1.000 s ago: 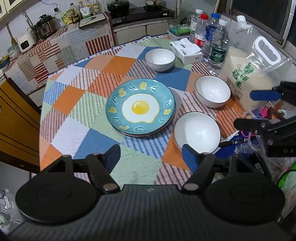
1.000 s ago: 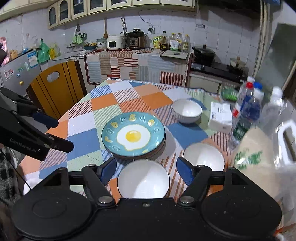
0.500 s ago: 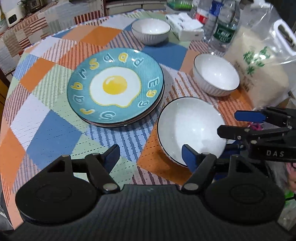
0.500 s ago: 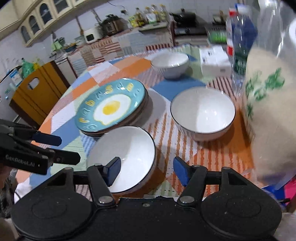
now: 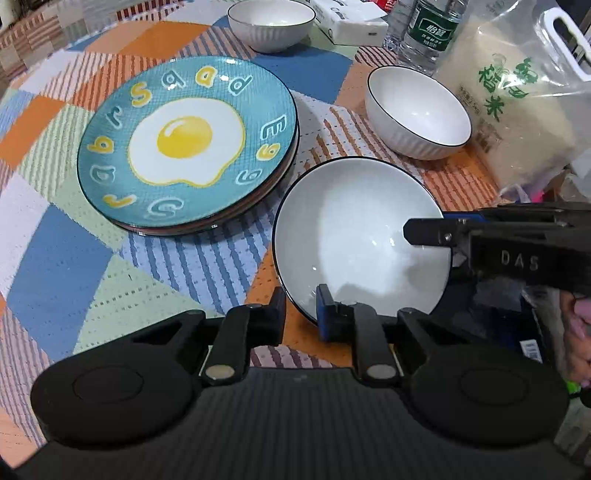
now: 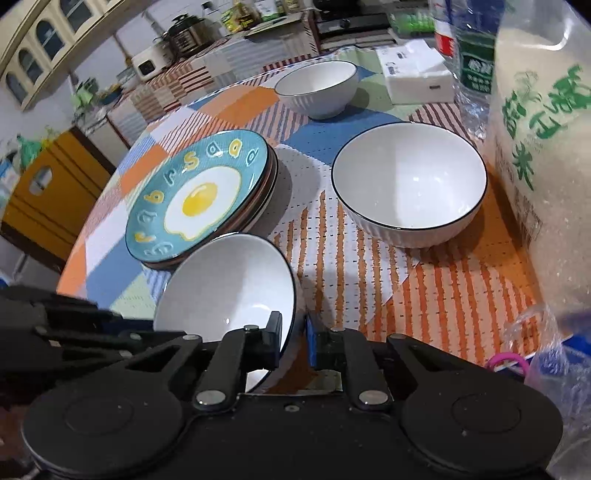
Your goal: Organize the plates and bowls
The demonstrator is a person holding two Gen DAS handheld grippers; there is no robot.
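A patchwork cloth of blue, orange, green and white striped squares covers the counter (image 5: 66, 258). Far left in the right wrist view stand a yellow wooden chair (image 6: 48, 192) and a cloth-draped sideboard with a cooker, somewhat blurred. A stack of teal fried-egg plates (image 5: 188, 147) lies left of centre. Just right of it the nearest white dark-rimmed bowl (image 5: 358, 240) is tilted, its rim pinched by the left claw (image 5: 301, 312) and, on the opposite side, by the right claw (image 6: 293, 338). A second white bowl (image 5: 419, 114) sits beyond, a third white bowl (image 5: 271, 22) farther back. A clear plastic rice bag (image 5: 517, 99) stands rightmost.
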